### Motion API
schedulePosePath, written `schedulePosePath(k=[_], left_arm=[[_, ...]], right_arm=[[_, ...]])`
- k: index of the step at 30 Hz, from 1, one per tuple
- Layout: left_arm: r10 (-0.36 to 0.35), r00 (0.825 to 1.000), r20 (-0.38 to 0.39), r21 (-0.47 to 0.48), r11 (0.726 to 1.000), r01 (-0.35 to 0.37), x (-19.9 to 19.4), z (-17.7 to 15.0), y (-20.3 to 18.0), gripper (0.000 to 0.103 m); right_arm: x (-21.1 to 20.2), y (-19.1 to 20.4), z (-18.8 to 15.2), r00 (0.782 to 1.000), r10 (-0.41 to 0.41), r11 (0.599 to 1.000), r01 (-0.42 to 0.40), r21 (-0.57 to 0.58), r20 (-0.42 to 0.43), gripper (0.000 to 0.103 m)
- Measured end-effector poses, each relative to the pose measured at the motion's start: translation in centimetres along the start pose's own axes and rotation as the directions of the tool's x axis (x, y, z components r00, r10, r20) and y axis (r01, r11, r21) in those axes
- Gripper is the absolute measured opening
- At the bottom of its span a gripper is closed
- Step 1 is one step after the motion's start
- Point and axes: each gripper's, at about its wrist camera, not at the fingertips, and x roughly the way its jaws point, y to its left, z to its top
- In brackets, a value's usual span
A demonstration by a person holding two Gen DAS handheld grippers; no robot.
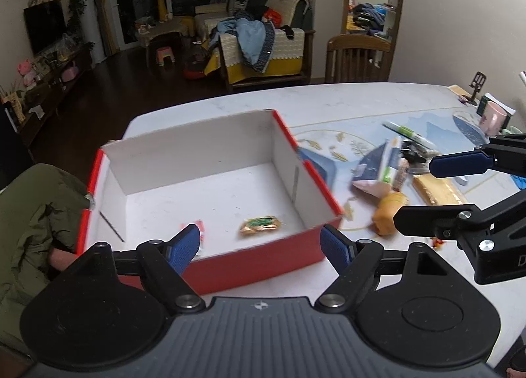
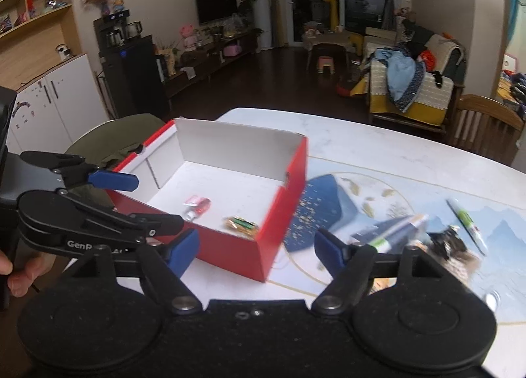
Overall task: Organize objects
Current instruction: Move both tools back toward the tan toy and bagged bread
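A red box (image 1: pixel 263 263) with a white inside stands on the table; it also shows in the right wrist view (image 2: pixel 289 193). In it lie a gold-green snack packet (image 1: pixel 261 225) (image 2: pixel 241 223) and a small red-white tube (image 2: pixel 197 205) (image 1: pixel 200 228). My left gripper (image 1: pixel 261 246) is open and empty over the box's near wall. My right gripper (image 2: pixel 256 251) is open and empty, just right of the box's near corner. A pile of loose items (image 1: pixel 391 170) lies to the right on the mat: packets, a yellow bun (image 1: pixel 389 212), a green-white pen (image 1: pixel 411 134) (image 2: pixel 468 223).
A gold bar-shaped pack (image 1: pixel 434 189) and a pink mug (image 1: pixel 493 118) sit further right. A chair with a green jacket (image 1: pixel 36 213) stands left of the table. A wooden chair (image 1: pixel 358 59) stands behind. The table edge (image 1: pixel 230 98) runs behind the box.
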Motion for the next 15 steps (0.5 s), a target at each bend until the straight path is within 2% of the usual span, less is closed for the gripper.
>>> schedulePosePath(k=[10,15], left_arm=[[-0.073,0.997,-0.019,0.034,0.997,0.074,1.5,-0.6,-5.7,0.082],[-0.123,0.991,-0.043,0.033,0.992,0.124,3.3,-0.9,-8.7,0.082]], right_arm=[[-2.0,-5.6,-3.5,0.997,-0.070,0.996,0.071,0.049,-0.017,0.091],[-2.5,-8.8,-5.2,0.992,-0.122,0.991,0.124,0.058,-0.039,0.092]])
